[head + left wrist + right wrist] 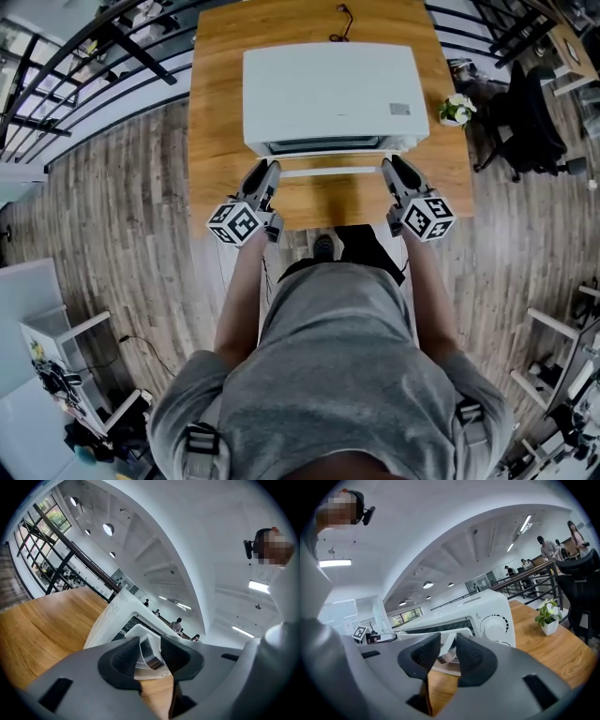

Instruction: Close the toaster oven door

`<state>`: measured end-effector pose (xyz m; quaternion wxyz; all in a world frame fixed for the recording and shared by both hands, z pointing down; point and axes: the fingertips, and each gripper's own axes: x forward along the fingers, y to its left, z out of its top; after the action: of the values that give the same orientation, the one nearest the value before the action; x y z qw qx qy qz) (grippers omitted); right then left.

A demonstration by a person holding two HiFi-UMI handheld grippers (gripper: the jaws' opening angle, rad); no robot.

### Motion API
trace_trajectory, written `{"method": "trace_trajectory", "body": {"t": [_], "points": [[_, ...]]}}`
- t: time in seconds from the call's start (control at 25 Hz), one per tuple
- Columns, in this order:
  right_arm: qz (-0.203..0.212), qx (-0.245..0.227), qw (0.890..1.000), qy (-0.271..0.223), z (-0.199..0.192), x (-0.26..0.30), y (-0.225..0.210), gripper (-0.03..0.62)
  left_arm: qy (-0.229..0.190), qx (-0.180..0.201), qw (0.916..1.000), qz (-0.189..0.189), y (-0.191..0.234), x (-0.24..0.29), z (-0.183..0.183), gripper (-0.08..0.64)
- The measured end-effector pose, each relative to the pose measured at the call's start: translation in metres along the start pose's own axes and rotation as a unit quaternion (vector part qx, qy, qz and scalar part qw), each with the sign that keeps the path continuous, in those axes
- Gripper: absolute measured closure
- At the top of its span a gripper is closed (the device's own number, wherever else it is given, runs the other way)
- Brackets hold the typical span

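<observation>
A white toaster oven (328, 94) stands on the wooden table (216, 112). Its door hangs partly open, and the white door handle (328, 172) runs across the front. My left gripper (270, 173) is at the handle's left end and my right gripper (389, 171) at its right end. In the left gripper view the handle end (150, 654) sits between the pads of the left gripper (151, 652), which is shut on it. In the right gripper view the right gripper (448, 654) is likewise shut on the handle (449, 649), beside the oven's knob (494, 626).
A small potted plant (457, 110) stands on the table right of the oven, also seen as the plant (547, 616) in the right gripper view. A black office chair (525, 122) is past the table's right edge. A power cord (339, 23) leaves the oven's back. The floor is wood.
</observation>
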<state>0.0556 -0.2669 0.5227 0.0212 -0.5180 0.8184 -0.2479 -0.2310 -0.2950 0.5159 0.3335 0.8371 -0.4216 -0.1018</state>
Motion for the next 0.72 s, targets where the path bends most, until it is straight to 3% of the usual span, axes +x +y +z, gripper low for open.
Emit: {"method": "trace_trajectory", "body": {"t": [0.72], "points": [[0.008,-0.016,1.000,-0.014,0.023,0.028,-0.011,0.479,-0.027,-0.040,0.9989,0.001,0.013,0.026,0.019,0.403]]}}
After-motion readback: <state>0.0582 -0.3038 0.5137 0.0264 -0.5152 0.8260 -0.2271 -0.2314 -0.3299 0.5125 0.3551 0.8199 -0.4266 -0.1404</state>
